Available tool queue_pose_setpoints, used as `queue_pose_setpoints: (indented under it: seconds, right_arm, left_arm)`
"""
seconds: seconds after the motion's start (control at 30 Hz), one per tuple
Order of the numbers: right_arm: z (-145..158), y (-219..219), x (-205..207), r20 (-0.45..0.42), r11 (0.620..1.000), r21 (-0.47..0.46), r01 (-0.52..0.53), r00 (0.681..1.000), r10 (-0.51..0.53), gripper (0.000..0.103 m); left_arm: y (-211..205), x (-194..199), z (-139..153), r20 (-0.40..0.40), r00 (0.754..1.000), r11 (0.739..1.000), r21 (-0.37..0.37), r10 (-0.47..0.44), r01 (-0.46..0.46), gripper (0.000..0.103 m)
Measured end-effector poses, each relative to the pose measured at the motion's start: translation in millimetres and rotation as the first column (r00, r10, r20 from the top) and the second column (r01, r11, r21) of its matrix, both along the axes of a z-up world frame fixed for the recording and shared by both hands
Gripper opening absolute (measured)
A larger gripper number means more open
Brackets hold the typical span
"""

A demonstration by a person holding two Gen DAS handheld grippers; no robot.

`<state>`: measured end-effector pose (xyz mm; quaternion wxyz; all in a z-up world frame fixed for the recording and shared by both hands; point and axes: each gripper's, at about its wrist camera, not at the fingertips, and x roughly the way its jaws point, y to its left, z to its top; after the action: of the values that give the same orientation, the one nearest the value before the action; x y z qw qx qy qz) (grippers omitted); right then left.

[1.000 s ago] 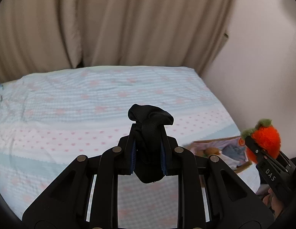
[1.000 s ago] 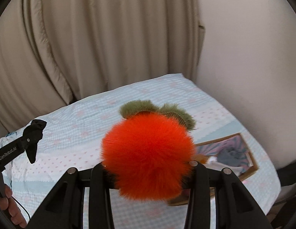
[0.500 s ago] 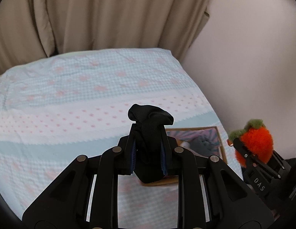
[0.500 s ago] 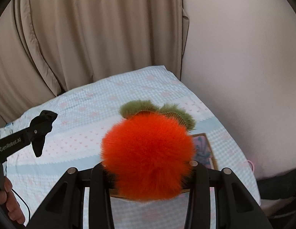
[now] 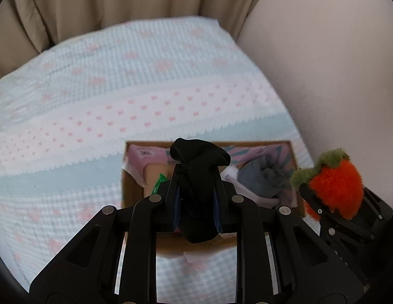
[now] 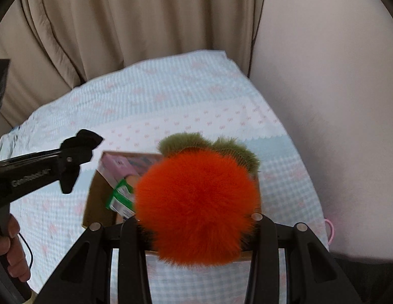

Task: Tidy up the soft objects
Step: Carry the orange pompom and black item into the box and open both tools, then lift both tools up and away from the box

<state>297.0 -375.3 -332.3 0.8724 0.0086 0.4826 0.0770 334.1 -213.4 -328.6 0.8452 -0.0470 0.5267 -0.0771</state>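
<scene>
Above the cardboard box (image 5: 128,192), claws pinch crumpled black cloth (image 5: 199,177) and fluffy orange plush (image 6: 196,207).

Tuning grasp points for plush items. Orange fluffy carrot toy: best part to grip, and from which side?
Grip the round orange body of the carrot toy across its middle, coming from the end opposite the green tuft, as the right hand-held gripper does now. The body is the fullest, squashiest part, so the pads sink in; the green top is thin, floppy fringe and would likely slip.

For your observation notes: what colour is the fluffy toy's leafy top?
Olive green, above the orange body of the fluffy toy; clearest in the right wrist view.
</scene>
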Motion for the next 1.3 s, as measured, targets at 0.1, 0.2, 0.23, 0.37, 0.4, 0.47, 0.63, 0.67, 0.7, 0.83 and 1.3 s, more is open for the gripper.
queue_pose_setpoints:
  seconds: [0.1, 0.2, 0.23, 0.37, 0.4, 0.47, 0.63, 0.67, 0.7, 0.83, 1.3]
  right_arm:
    - [-21, 1, 6, -0.038, 0.999, 0.006, -0.042, 0.998, 0.042, 0.037]
    - [-43, 6, 17, -0.081, 0.996, -0.004, -0.085, 0.993, 0.084, 0.037]
    - [-49, 7, 19, -0.096, 0.996, -0.009, -0.092, 0.991, 0.090, 0.037]
    - [-69, 13, 22, -0.152, 0.993, 0.004, -0.119, 0.981, 0.119, 0.037]
    - [-71, 14, 21, -0.161, 0.992, 0.009, -0.124, 0.979, 0.124, 0.037]
    - [-75, 18, 24, -0.177, 0.991, 0.012, -0.137, 0.975, 0.137, 0.037]
    - [-88, 23, 25, -0.249, 0.990, 0.047, -0.135, 0.958, 0.143, 0.046]
    - [-90, 22, 24, -0.260, 0.990, 0.052, -0.133, 0.955, 0.142, 0.051]
    - [-93, 22, 23, -0.273, 0.990, 0.052, -0.133, 0.951, 0.142, 0.069]
    - [-97, 22, 15, -0.285, 0.988, 0.043, -0.149, 0.946, 0.155, 0.103]
    - [-52, 14, -3, -0.220, 0.993, 0.067, -0.094, 0.970, 0.106, 0.103]
  left_arm:
    - [-8, 11, -27, -0.055, 0.998, 1.000, 0.025, -0.007, 0.009, 0.018]
    - [-11, 21, -49, -0.102, 0.995, 0.999, 0.047, -0.005, 0.010, 0.018]
    - [-13, 25, -54, -0.113, 0.994, 0.998, 0.058, -0.001, 0.008, 0.018]
    - [-9, 35, -67, -0.142, 0.990, 0.995, 0.104, 0.015, 0.000, 0.018]
    - [-10, 37, -68, -0.149, 0.989, 0.993, 0.116, 0.014, 0.004, 0.018]
    - [-10, 40, -70, -0.155, 0.988, 0.992, 0.125, 0.013, 0.006, 0.018]
    - [-17, 44, -64, -0.152, 0.988, 0.992, 0.117, -0.026, 0.044, 0.102]
    - [-19, 43, -62, -0.144, 0.989, 0.991, 0.119, -0.039, 0.057, 0.103]
    - [-20, 42, -62, -0.149, 0.988, 0.991, 0.119, -0.048, 0.066, 0.103]
    - [-23, 41, -59, -0.156, 0.985, 0.986, 0.143, -0.067, 0.090, 0.103]
    - [-8, 19, 7, -0.070, 0.996, 0.989, 0.134, -0.047, 0.056, 0.103]
